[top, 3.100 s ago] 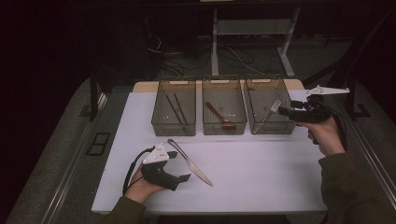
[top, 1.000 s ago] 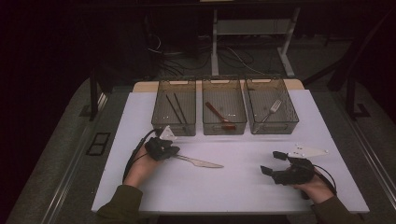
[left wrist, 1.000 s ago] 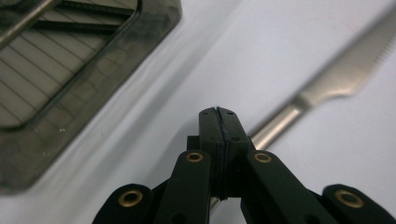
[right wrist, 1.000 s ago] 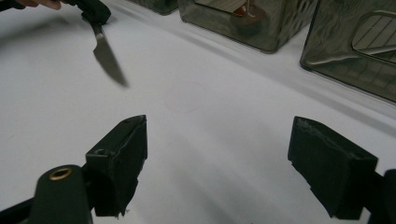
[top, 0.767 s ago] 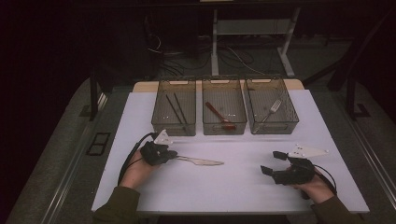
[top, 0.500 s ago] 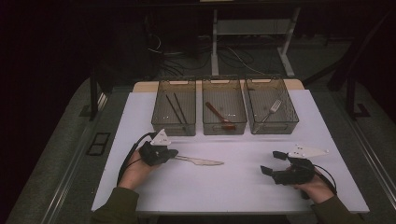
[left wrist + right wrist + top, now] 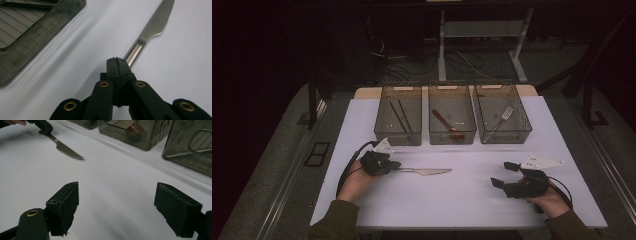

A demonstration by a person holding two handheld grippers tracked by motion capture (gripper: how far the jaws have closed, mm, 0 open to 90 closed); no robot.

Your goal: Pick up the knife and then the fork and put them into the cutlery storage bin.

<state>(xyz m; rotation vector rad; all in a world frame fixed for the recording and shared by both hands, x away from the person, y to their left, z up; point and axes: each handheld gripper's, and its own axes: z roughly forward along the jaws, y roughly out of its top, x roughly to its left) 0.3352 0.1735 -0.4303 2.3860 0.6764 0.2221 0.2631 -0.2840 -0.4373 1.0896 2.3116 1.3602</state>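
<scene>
A silver knife (image 7: pixel 424 171) with a serrated edge lies on a plain white table (image 7: pixel 452 200). Both grippers, left (image 7: pixel 396 169) and right (image 7: pixel 504 175), are black with brass-coloured rivets and pale grey plates. Three smoky translucent bins (image 7: pixel 452 137) stand at 12 o'clock, holding dark chopsticks (image 7: pixel 399 116), a reddish-brown spoon (image 7: pixel 447 123) and a silver fork (image 7: pixel 502 117). The sleeves (image 7: pixel 332 222) are olive green.

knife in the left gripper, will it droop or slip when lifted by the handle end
The knife looks like one stiff metal piece, so it probably won't droop. The left gripper pinches only the handle's tip, so the long blade may tilt down. The polished handle looks smooth and could slip.
</scene>
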